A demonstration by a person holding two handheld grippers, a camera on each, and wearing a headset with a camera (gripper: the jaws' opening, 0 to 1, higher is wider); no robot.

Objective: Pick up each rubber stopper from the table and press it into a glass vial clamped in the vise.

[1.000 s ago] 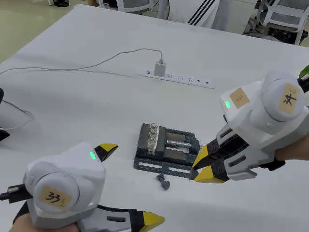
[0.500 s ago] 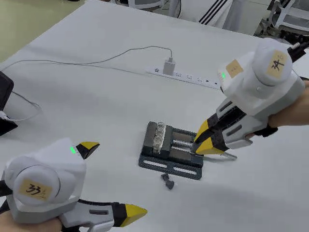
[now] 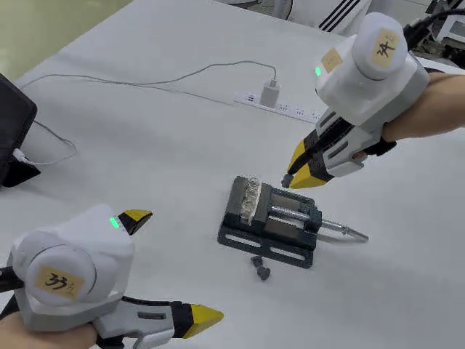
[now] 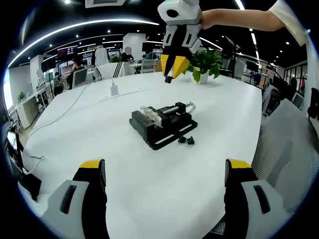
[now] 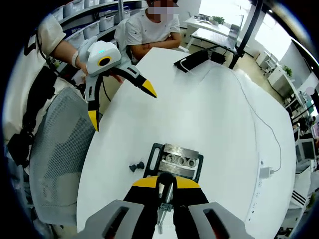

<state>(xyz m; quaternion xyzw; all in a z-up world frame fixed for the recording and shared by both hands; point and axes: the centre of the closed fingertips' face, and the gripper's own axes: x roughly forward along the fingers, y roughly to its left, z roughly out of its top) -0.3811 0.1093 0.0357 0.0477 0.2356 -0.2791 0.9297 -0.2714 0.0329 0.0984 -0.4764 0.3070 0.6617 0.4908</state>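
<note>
A dark vise sits mid-table with several clear glass vials clamped in a row at its left end. Two dark rubber stoppers lie on the table just in front of it. My right gripper hovers above the vise's far right side, shut on another small dark stopper. In the right gripper view that stopper sits between the yellow tips, just short of the vials. My left gripper is low at the near left, open and holding nothing, with the vise ahead of it.
A white power strip with a charger and cable lies behind the vise. A dark device stands at the left table edge. The vise's screw handle sticks out to the right. A grey mesh chair stands beside the table.
My right gripper has risen from table level at the vise's right end to above the vise, jaws shut on a stopper. The left gripper has stayed low and open.
</note>
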